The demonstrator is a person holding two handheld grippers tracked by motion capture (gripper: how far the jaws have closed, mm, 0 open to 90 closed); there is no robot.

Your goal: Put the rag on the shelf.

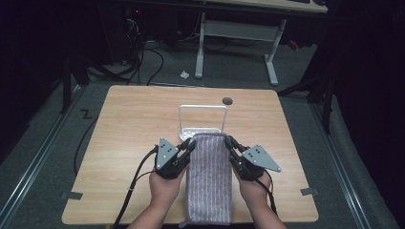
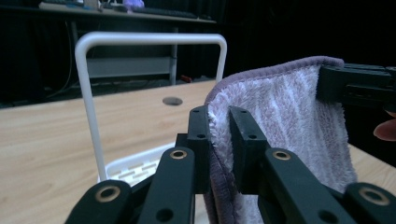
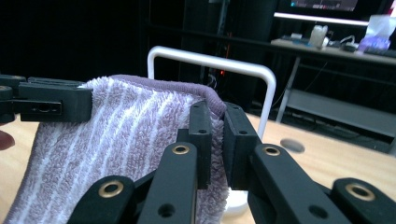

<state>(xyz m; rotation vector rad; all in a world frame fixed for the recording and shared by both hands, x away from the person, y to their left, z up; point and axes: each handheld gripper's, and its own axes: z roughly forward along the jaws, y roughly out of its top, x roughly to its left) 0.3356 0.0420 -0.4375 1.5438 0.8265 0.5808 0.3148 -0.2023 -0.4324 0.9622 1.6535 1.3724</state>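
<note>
Two grippers: both at the far end of one towel, one on each far corner.
Surface: light wood-grain top (image 1: pixel 129 124), rounded corners, a round dark grommet hole (image 1: pixel 227 100) near the far edge at about 12 o'clock.
Room: dim; grey carpet, cables on the floor at 11 o'clock, a white-legged desk (image 1: pixel 239 33) beyond the surface at 12 o'clock.
Rack: white frame (image 1: pixel 203 108) with a rounded top bar on a slotted white base, upright at the centre of the surface, just beyond the towel's far end.
Towel: purple with pale stripes (image 1: pixel 208 179), folded into a long strip; long axis runs 6 to 12 o'clock, near end at the 6 o'clock edge, far end raised off the surface and touching or just short of the rack base, cannot tell which.
Left gripper (image 1: pixel 191 144): jaws pinching the towel's far-left corner, cloth between the pads.
Right gripper (image 1: pixel 230 142): jaws pinching the far-right corner, towel hem folded over between them.
Hands: left hand (image 1: pixel 165 186) and right hand (image 1: pixel 253 190) enter from 6 o'clock, either side of the towel.
</note>
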